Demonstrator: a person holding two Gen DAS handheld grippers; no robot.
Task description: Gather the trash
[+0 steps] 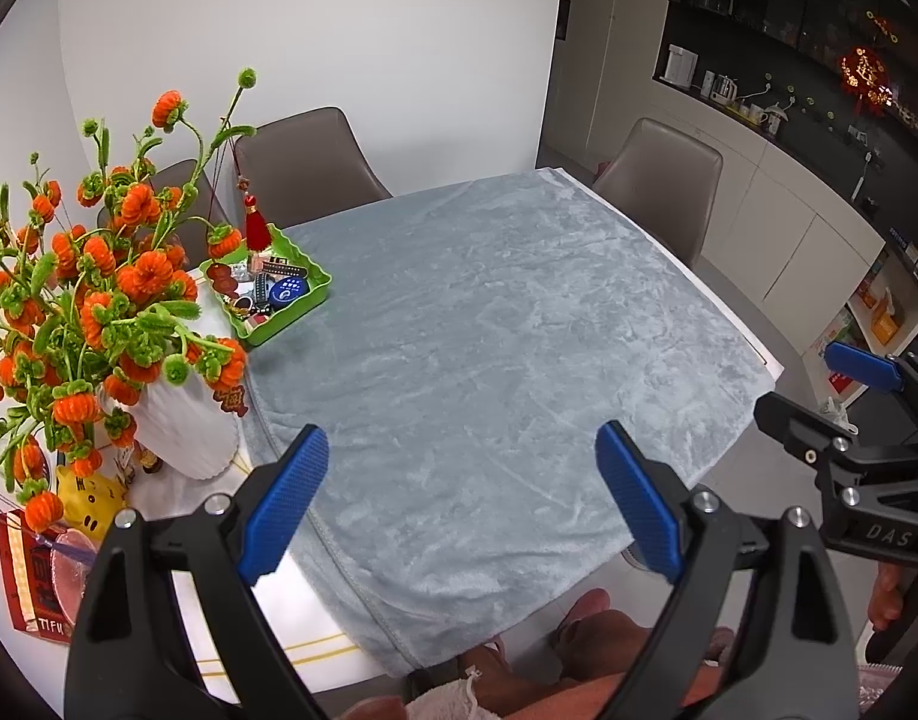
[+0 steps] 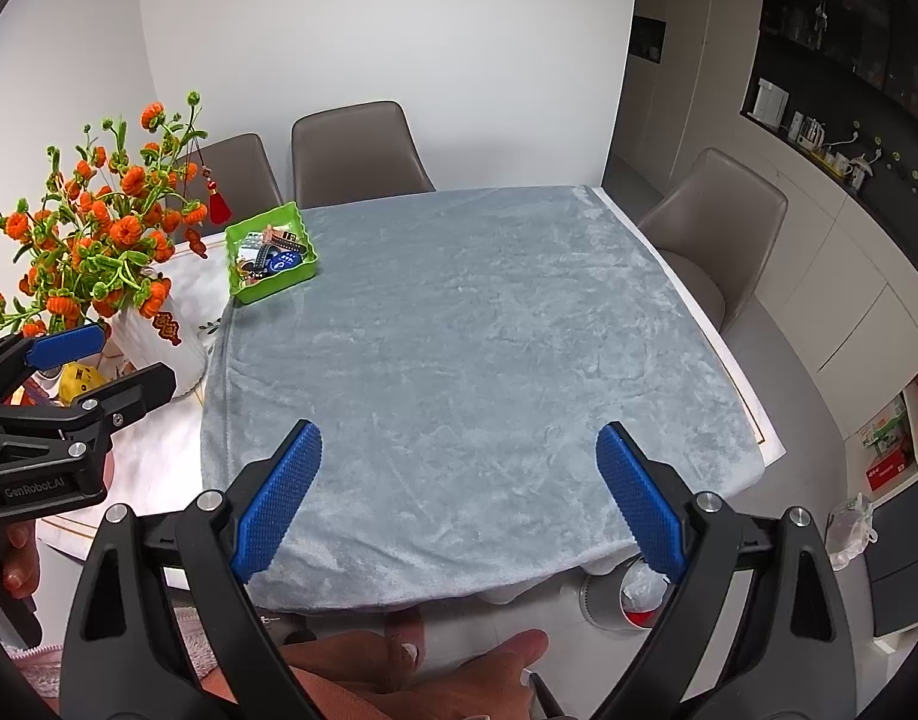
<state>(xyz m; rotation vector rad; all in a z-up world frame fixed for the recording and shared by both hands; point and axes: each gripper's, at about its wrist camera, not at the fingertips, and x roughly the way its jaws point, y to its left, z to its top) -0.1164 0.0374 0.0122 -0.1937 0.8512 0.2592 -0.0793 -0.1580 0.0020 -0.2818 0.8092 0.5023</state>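
Trash bin (image 2: 600, 603) stands on the floor just past the near edge of the table, at about 5 o'clock in the right wrist view. It is partly hidden behind a blue finger pad (image 2: 639, 498). Crumpled white waste (image 2: 639, 585) and something red lie inside it.

The right gripper (image 2: 459, 444) hangs over the near part of the grey cloth (image 2: 471, 330), its jaws spread wide and holding nothing. The left gripper (image 1: 462, 444) hangs the same way beside it, toward 9 o'clock, also wide apart and empty.

The cloth covers most of the white table (image 2: 153, 462) and is bare. At 10 o'clock a green tray (image 2: 273, 289) of small oddments sits on the cloth's far left corner. At 9 o'clock a white vase (image 2: 159, 348) of orange flowers stands off the cloth.
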